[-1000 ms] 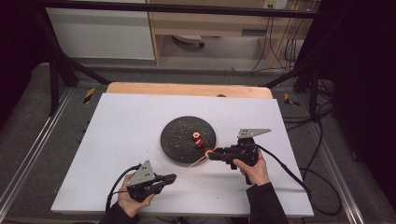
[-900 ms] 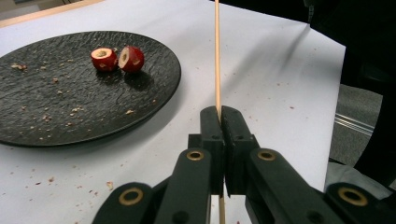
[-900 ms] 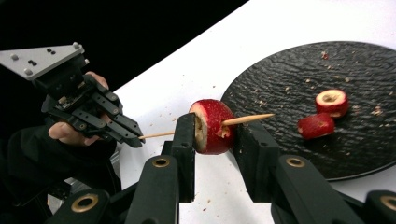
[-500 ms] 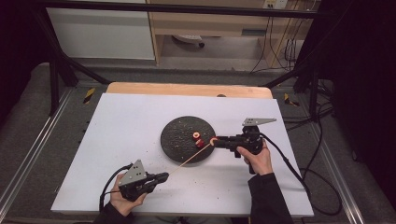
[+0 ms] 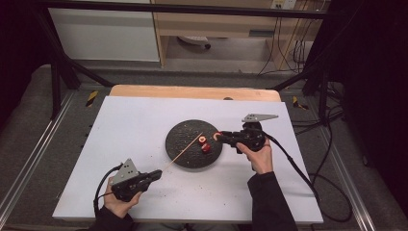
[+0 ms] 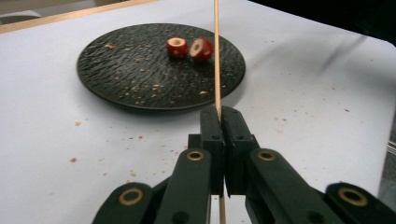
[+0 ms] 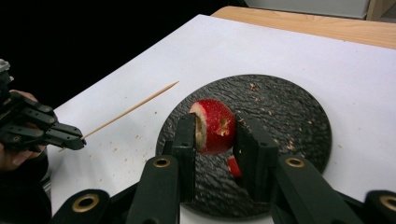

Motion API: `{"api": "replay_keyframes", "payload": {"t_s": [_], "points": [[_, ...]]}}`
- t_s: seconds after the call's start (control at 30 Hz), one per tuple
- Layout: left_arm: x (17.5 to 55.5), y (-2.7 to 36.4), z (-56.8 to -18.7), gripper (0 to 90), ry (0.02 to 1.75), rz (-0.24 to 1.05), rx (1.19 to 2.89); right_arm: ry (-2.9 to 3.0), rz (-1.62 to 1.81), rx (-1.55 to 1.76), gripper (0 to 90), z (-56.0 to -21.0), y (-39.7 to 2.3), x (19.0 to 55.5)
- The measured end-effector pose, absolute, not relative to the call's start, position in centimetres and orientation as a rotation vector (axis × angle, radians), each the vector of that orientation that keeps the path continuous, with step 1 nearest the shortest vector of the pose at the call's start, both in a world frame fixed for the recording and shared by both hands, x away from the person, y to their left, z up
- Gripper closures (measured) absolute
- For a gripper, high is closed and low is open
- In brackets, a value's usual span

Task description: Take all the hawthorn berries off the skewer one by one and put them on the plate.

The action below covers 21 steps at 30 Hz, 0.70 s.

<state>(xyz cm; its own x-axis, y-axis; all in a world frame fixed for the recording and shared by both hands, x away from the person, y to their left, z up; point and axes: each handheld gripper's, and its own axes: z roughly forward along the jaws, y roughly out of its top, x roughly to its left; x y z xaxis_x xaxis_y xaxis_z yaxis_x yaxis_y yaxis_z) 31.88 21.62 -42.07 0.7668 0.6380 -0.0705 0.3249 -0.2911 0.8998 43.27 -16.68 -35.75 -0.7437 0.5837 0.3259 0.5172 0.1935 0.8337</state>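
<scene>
A round black plate (image 5: 185, 154) with a rough, textured surface sits near the middle of the white desk (image 5: 134, 120), scattered with pale crumbs. In the left gripper view two red pieces with pale cut faces (image 6: 177, 47) (image 6: 201, 49) lie side by side on the far part of the plate, just touching or nearly so. In the high view one red piece (image 5: 202, 140) and another (image 5: 206, 147) lie at the plate's right part.

The right gripper (image 7: 219, 135), held by the right hand (image 5: 260, 156), hovers over the plate's right edge, its jaws clamped on a red piece of fruit (image 7: 214, 126) with a pale cut face turned toward the left jaw. A small red piece (image 7: 233, 166) lies on the plate below, between the jaws.

The left gripper (image 6: 219, 119), in the left hand (image 5: 118, 199) near the desk's front left, has its jaws closed together on a thin wooden skewer (image 6: 216, 56). The skewer runs out from the jaw tips toward the plate; in the high view its pointed end reaches over the plate, near the red pieces and well apart from the held fruit
</scene>
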Motion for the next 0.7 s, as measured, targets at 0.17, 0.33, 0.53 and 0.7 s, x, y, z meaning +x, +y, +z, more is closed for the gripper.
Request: {"api": "replay_keyframes", "payload": {"t_s": [0.17, 0.33, 0.53, 0.7], "points": [[32.2, 21.9, -42.2, 88.1, 0.766, 0.376, 1.894, 2.373, 1.596, 1.103, 71.3, -36.1, -14.1, 44.2], [32.4, 22.1, -42.2, 88.1, 0.780, 0.380, 1.890, 2.386, 1.556, 1.121, 71.4, -36.9, -11.7, 45.2], [32.6, 22.3, -42.3, 88.1, 0.797, 0.378, 1.884, 2.404, 1.508, 1.142, 71.4, -38.1, -9.7, 46.1], [32.7, 22.3, -42.4, 88.1, 0.805, 0.378, 1.884, 2.447, 1.421, 1.151, 71.3, -40.0, -8.4, 46.5]]}}
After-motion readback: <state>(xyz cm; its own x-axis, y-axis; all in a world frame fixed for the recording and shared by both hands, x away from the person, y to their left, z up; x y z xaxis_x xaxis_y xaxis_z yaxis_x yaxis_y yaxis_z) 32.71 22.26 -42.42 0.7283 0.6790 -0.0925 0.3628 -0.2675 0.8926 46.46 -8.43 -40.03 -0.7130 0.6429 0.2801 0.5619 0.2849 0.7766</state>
